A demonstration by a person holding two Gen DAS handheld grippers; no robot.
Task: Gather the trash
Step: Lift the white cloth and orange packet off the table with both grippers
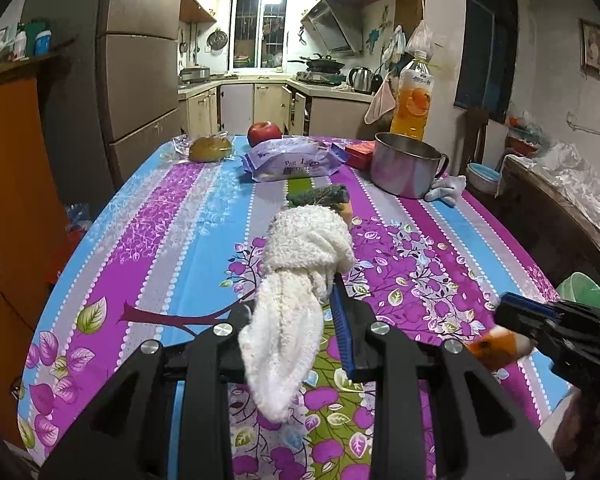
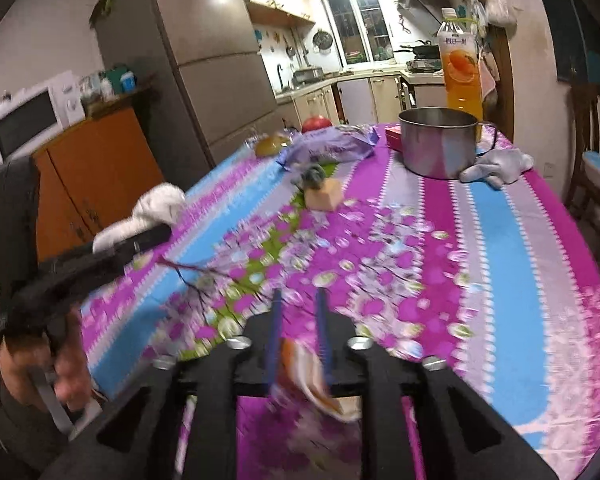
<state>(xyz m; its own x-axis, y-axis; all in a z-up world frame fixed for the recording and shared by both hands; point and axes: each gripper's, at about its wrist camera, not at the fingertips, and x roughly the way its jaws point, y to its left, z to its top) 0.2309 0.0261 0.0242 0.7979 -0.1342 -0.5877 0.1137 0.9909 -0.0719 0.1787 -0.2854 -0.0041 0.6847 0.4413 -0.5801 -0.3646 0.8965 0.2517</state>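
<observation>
My left gripper (image 1: pixel 296 292) is shut on a white terry cloth (image 1: pixel 304 240); the cloth bulges out ahead of the fingers and hangs down behind them. The right wrist view shows this gripper (image 2: pixel 152 236) at the left, with the cloth (image 2: pixel 156 204) in it. My right gripper (image 2: pixel 298 296) hovers over the near part of the flowered tablecloth (image 2: pixel 500 260), its blue fingers apart. A crumpled orange and white wrapper (image 2: pixel 312 376) sits blurred low between them, and the pads do not press it. From the left wrist view, the wrapper (image 1: pixel 496 350) hangs just under the right gripper (image 1: pixel 512 308).
At the far end of the table stand a steel pot (image 1: pixel 404 164), an orange juice bottle (image 1: pixel 414 96), a purple snack bag (image 1: pixel 292 160), an apple (image 1: pixel 264 132), a bagged bun (image 1: pixel 210 148) and a red box (image 1: pixel 360 152). A sponge (image 1: pixel 324 196) lies mid-table. A grey glove (image 1: pixel 448 188) lies by the pot.
</observation>
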